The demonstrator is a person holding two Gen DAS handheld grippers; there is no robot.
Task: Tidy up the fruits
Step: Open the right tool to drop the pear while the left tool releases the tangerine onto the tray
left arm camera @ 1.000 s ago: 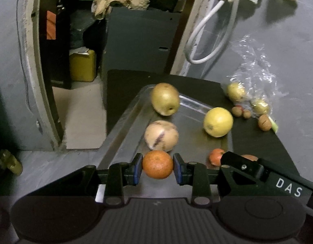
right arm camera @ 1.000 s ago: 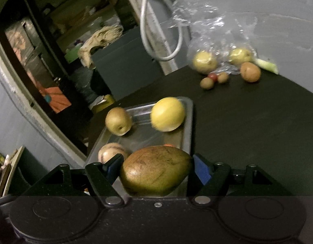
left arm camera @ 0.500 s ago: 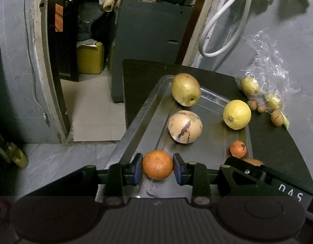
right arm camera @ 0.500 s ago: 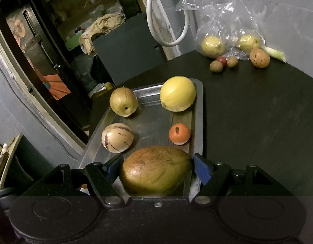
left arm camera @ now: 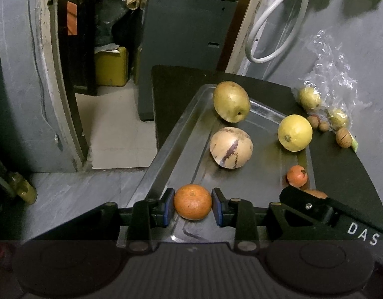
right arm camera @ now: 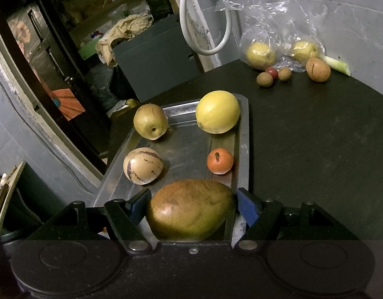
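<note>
Left tool (left arm camera: 193, 206) is clamping the firm, light orange (left arm camera: 193, 201) across its middle; right tool (right arm camera: 191, 210) is gripping the heavier, bruisable mango (right arm camera: 191, 213) over the tray's (right arm camera: 243, 134) near edge.

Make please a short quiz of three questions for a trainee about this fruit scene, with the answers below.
1. True or false: the left gripper holds an orange.
2. What does the right gripper hold? A) lemon B) mango C) pear
3. How many fruits lie loose in the metal tray, not held by a gripper?

Key:
1. True.
2. B, the mango.
3. Four: the pear, the lemon, the striped melon and the small tangerine.
</note>
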